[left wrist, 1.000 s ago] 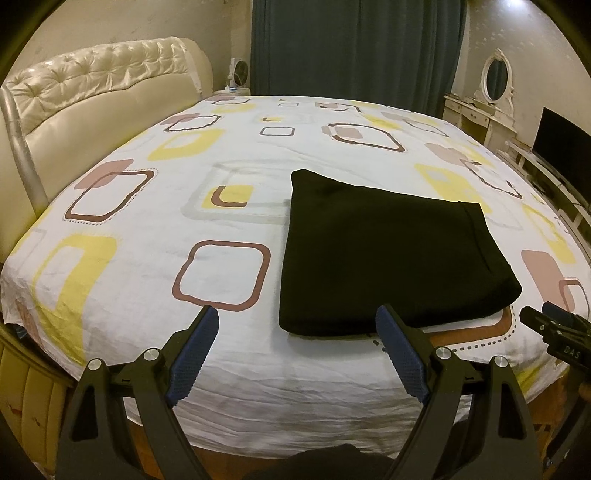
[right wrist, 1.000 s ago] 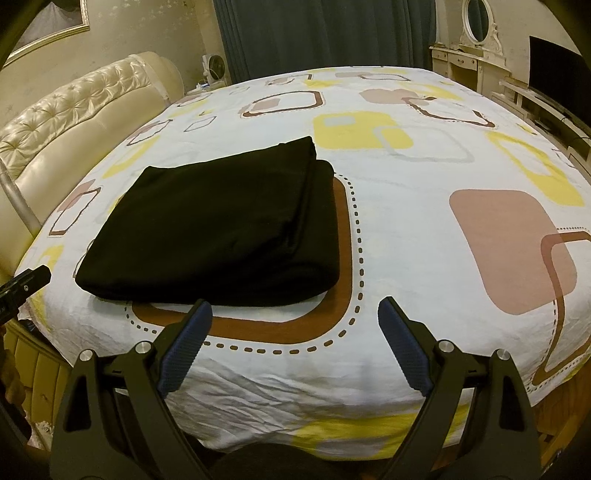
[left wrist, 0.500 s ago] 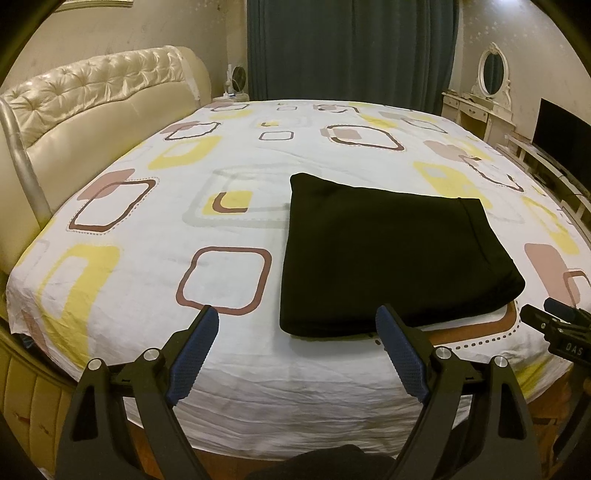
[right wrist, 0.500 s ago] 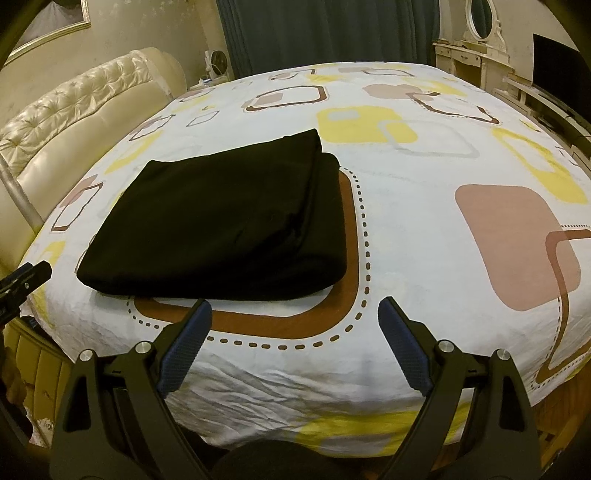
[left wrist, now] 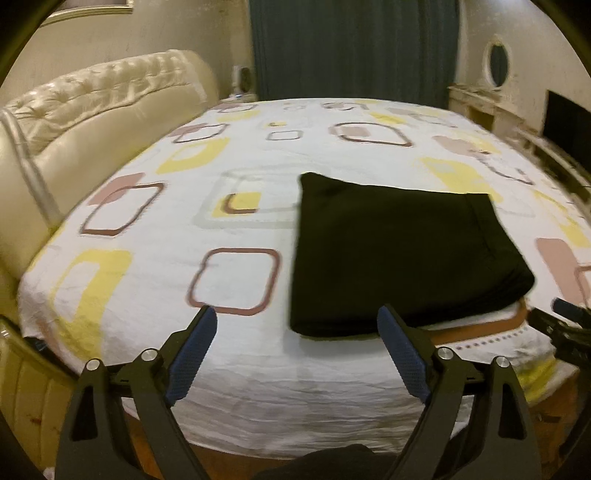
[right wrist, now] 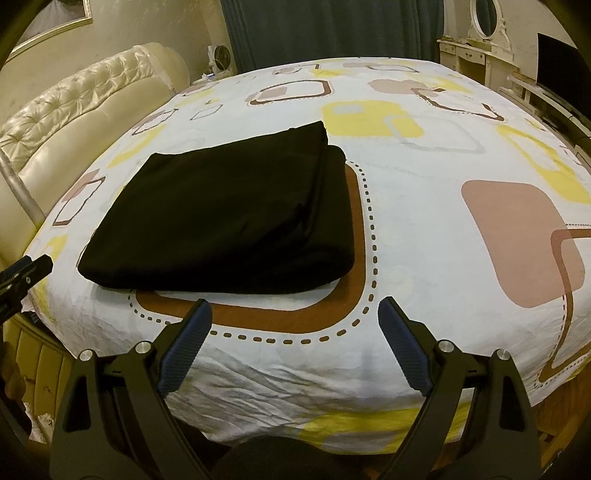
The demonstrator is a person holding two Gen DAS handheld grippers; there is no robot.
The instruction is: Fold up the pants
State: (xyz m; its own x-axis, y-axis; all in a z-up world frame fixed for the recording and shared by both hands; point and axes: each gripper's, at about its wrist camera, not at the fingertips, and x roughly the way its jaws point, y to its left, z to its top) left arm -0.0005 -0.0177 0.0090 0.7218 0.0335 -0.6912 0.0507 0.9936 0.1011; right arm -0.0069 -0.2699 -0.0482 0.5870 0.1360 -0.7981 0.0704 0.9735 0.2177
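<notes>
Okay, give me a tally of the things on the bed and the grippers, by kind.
Folded black pants: 1
Patterned bedsheet: 1
Grippers, left gripper and right gripper, both open and empty: 2
Total: 4

- In the left wrist view, the bed (left wrist: 236, 373) now sits lower in the frame than one second ago, and more of the wall above the headboard (left wrist: 110, 96) is visible, including the edge of a picture frame (left wrist: 85, 13).
- The left wrist view is now blurred by motion; the earlier ones are sharp.
- In the right wrist view, the pants (right wrist: 229, 218) are a bit higher in the frame than before, and more of the sheet (right wrist: 288, 373) edge shows below them.
</notes>
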